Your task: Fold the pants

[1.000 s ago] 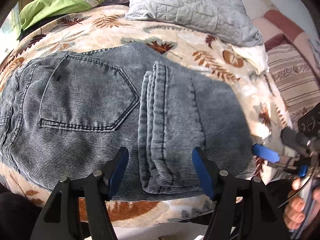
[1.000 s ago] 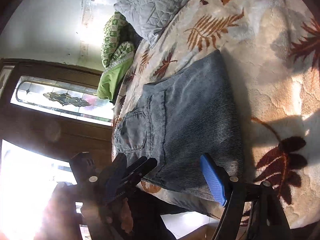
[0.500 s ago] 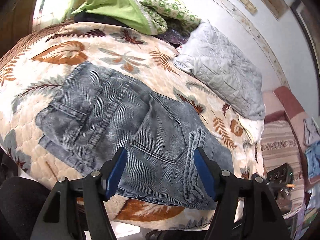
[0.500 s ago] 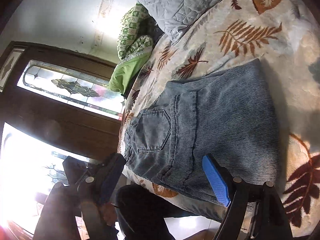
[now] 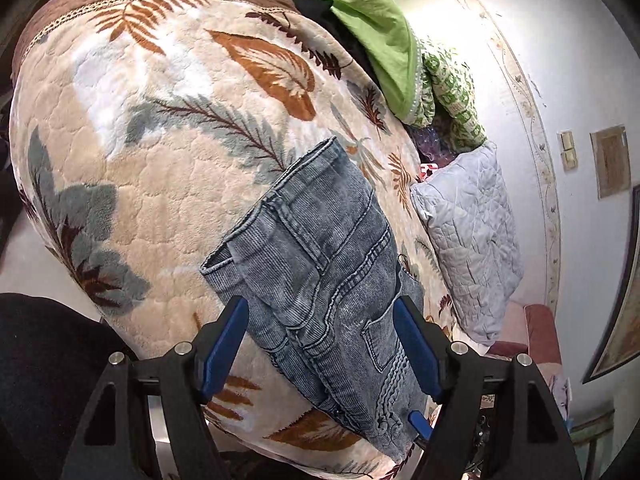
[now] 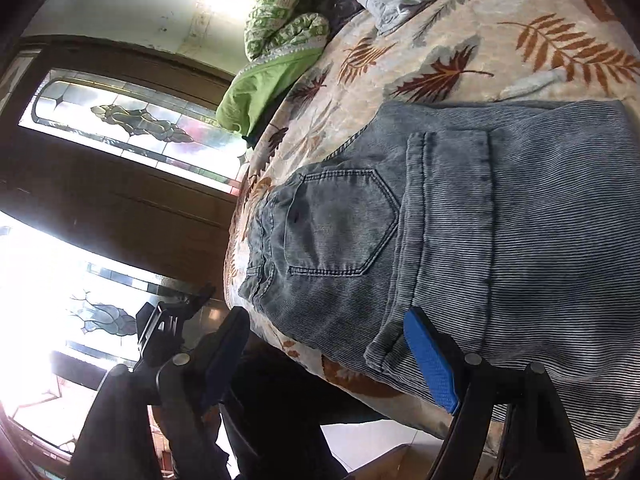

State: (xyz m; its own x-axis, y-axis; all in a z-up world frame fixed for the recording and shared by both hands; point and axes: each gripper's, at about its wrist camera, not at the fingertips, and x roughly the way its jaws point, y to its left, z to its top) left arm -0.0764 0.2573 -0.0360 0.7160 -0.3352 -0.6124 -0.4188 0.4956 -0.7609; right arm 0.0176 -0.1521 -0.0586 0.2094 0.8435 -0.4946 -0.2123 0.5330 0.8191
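Pants, faded grey-blue ribbed denim [image 5: 320, 272], lie folded on the leafy fleece bed blanket [image 5: 132, 184]. Left hand-held gripper [image 5: 320, 344] is opening, right hand-held gripper [image 6: 332, 356] gapes; both empty. Maybe only tidying remains.

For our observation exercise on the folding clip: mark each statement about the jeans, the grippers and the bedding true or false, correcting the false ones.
1. The jeans lie folded on a leaf-patterned blanket. True.
2. The right gripper is clamped on the jeans. False: it is open, pinching no cloth.
3. A back pocket faces up. True.
4. The quilted pillow is green. False: it is pale grey; the green cloth is separate.
5. The left gripper holds a sock. False: its jaws are opening, empty.
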